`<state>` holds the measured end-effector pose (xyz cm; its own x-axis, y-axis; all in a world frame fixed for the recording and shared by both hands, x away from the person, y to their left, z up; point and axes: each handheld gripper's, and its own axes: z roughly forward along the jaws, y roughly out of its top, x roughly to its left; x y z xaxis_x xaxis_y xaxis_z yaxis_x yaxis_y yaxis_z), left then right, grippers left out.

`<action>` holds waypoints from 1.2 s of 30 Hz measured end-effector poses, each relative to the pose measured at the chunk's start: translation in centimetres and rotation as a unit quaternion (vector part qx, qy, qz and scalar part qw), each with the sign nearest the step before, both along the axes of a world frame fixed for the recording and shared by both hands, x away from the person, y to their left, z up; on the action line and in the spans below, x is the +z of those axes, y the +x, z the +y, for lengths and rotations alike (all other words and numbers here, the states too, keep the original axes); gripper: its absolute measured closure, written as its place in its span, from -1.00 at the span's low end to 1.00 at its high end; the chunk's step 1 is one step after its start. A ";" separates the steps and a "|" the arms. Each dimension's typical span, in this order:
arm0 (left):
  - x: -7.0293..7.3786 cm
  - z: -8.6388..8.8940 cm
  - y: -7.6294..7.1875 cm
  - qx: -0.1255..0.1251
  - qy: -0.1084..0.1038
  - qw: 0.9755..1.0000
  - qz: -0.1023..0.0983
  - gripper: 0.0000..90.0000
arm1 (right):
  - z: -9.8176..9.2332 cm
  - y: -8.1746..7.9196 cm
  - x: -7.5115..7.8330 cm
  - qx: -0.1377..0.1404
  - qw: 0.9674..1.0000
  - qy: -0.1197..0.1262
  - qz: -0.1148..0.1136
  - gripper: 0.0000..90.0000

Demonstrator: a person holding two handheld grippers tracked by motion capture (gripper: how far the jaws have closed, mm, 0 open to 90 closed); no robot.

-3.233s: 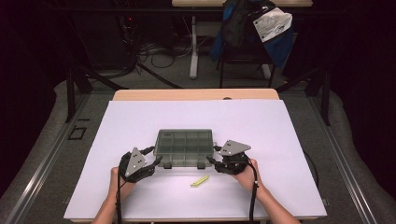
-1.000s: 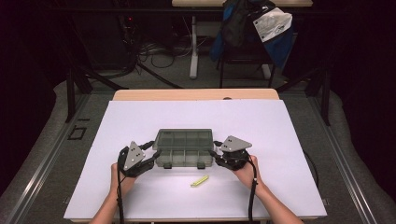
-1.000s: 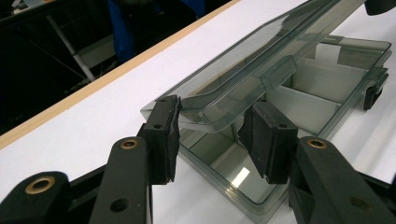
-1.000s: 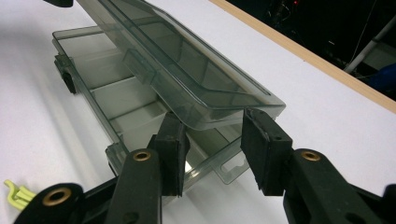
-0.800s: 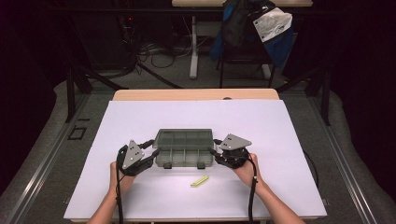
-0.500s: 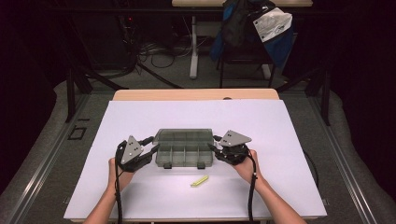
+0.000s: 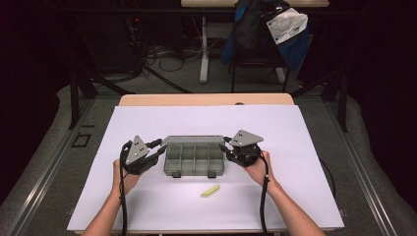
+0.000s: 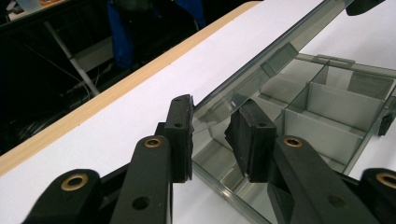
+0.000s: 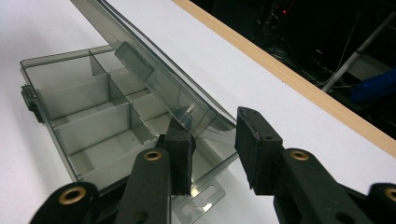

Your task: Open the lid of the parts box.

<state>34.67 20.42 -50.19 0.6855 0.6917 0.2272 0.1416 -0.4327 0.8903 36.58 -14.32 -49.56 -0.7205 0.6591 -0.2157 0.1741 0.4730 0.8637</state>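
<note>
The grey box sits mid-table on the white sheet, its lid tilted up. The left gripper and right gripper have just been closing, their jaws straddling the lid's end corners without clearly pressing. A yellow strip lies near the box's front edge; bare sheet surrounds it.

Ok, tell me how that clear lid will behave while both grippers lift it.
The lid looks like thin smoky plastic, so probably light and slightly flexible. Its glossy surface may slip between the fingers. It seems hinged along the organizer box, so it should swing, not lift free.
</note>
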 end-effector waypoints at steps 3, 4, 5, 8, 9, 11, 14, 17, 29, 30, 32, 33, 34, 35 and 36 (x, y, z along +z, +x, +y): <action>0.2 0.1 0.3 0.000 -0.001 1.000 0.001 0.56 | 0.1 0.2 0.1 -0.002 1.000 -0.002 -0.001 0.51; 0.2 0.1 0.3 0.000 -0.001 1.000 0.001 0.57 | 0.1 0.2 0.1 -0.002 1.000 -0.002 -0.001 0.51; 0.2 0.1 0.4 0.001 -0.007 1.000 0.003 0.58 | 0.1 0.4 0.2 -0.004 1.000 -0.003 -0.003 0.54; 0.3 0.1 0.5 0.004 -0.007 1.000 0.003 0.60 | 0.1 0.5 0.3 -0.005 1.000 -0.004 -0.003 0.55; 0.4 0.1 0.6 0.003 -0.007 1.000 0.005 0.60 | 0.1 0.7 0.4 -0.005 1.000 -0.001 -0.001 0.57; 0.5 0.1 0.7 0.003 -0.004 1.000 0.004 0.62 | 0.0 0.8 0.4 -0.006 1.000 0.000 0.000 0.57; 0.7 0.1 0.9 0.003 -0.002 1.000 0.006 0.63 | 0.0 0.9 0.5 -0.007 1.000 -0.001 0.005 0.59; 0.9 0.0 1.1 0.004 -0.001 1.000 0.007 0.65 | 0.0 1.2 0.7 -0.009 1.000 0.001 0.003 0.61; 1.4 -0.1 2.0 0.005 -0.002 1.000 0.004 0.71 | 0.0 2.1 1.3 -0.017 1.000 0.007 0.014 0.66; 1.5 -0.1 2.0 0.006 -0.003 1.000 0.003 0.71 | 0.0 2.2 1.3 -0.017 1.000 0.007 0.015 0.67; 1.5 -0.1 2.2 0.007 -0.002 1.000 0.001 0.72 | 0.0 2.3 1.3 -0.019 1.000 0.008 0.016 0.67; 1.5 -0.2 2.3 0.010 -0.005 1.000 0.001 0.72 | 0.0 2.3 1.4 -0.020 1.000 0.008 0.016 0.68; 1.5 -0.1 2.4 0.011 -0.004 1.000 0.001 0.72 | 0.0 2.4 1.4 -0.021 1.000 0.009 0.016 0.68; 1.6 -0.1 2.5 0.012 -0.006 1.000 0.001 0.72 | 0.0 2.4 1.4 -0.022 1.000 0.009 0.017 0.68; 1.5 -0.1 2.6 0.013 -0.008 1.000 0.002 0.72 | 0.1 2.6 1.4 -0.023 1.000 0.009 0.017 0.69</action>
